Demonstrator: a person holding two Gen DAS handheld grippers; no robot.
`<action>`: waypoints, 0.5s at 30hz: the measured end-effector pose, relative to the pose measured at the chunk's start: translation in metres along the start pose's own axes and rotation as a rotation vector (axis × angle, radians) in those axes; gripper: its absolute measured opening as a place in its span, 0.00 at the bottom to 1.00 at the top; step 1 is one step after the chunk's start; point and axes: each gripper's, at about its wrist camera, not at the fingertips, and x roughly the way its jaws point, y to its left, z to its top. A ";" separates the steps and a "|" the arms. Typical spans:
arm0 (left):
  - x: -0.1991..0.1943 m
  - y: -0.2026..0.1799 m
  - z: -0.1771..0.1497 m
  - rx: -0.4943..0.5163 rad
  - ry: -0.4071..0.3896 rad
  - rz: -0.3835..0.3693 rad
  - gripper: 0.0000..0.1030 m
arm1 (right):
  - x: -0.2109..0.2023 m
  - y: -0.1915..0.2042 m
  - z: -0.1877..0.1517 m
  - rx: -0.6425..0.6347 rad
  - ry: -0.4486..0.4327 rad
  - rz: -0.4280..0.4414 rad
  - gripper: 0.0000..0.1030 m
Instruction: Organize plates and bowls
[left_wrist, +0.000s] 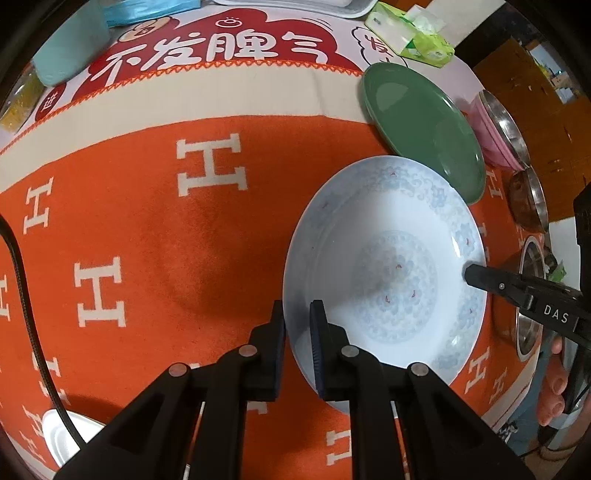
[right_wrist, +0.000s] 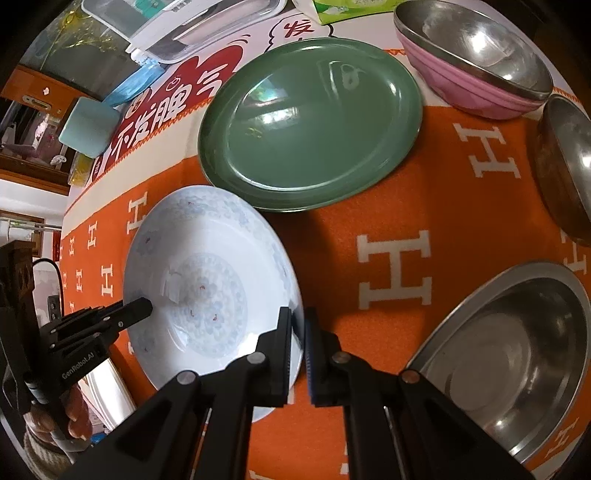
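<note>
Left tool (left_wrist: 297, 314): nearest the lens, closed down on the near-left rim of the white patterned plate (left_wrist: 388, 273), rim pinched between the pads.
Right tool (right_wrist: 298, 321): likewise clamped on the opposite rim of the same plate, pads nipping the edge; seen from the left wrist view as a black finger resting on the plate's right rim.
White patterned plate: shallow, pale blue floral border and centre, sitting on the orange blanket (left_wrist: 166, 240) that covers the tabletop, held at both sides.
Green plate (right_wrist: 310, 125): just beyond the white one, far side, empty, edges nearly touching.
Pink bowl (right_wrist: 476, 70) with a steel bowl nested inside: far right.
Second steel-lined bowl (right_wrist: 565, 173): right edge, brown outside.
Large steel bowl (right_wrist: 509, 354): near right, empty.
Tissue pack (left_wrist: 410, 33): far, off the blanket.

Step in hand, by judgement: two-sided grasp secured, lift not yet begun.
Next move, by judgement: raise both sides evenly, keep the plate level, carry toward the green plate and set down centred for stacking; uneven lift risks the rim slipping from a pad.
</note>
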 end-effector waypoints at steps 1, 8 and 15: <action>0.000 0.000 0.000 0.007 0.002 0.000 0.09 | 0.000 0.001 0.000 -0.005 -0.002 -0.005 0.06; -0.002 -0.002 -0.004 0.014 -0.005 0.010 0.09 | 0.000 0.006 -0.006 -0.029 -0.019 -0.023 0.07; -0.024 -0.001 -0.021 0.019 -0.048 0.038 0.08 | -0.007 0.015 -0.022 -0.056 -0.035 -0.014 0.07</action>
